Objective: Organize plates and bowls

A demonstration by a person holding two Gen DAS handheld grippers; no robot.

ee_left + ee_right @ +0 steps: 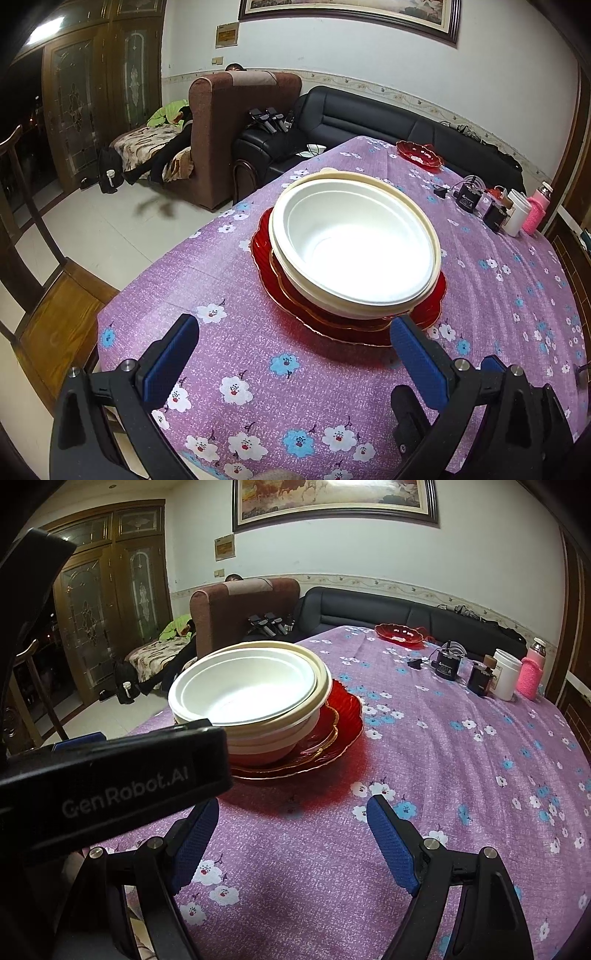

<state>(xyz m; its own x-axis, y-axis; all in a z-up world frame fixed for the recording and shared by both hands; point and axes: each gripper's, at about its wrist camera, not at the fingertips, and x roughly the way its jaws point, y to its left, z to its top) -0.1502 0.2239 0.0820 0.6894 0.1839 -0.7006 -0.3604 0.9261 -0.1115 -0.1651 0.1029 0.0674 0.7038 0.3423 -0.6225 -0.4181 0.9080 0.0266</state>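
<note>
Both jaws wide open, holding nothing: left gripper (295,354) just short of the stack, right gripper (291,834) over bare cloth. White bowls (356,243) nested on red plates (343,328) mid tabletop (258,369); one red dish (420,153) loose near the far edge. Stacking looks nearly done; next probably fetch that dish. Bowl and plate counts unclear, left gripper's body blocks the stack's near side in the right view

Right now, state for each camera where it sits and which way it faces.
Left wrist: on the left gripper, angled down at the white bowls stacked on red plates; its open blue pads show.
Right wrist: on the right gripper, open over bare tablecloth; the left gripper's body shows at its left.
Shared: stack, far red dish, sofa.
</note>
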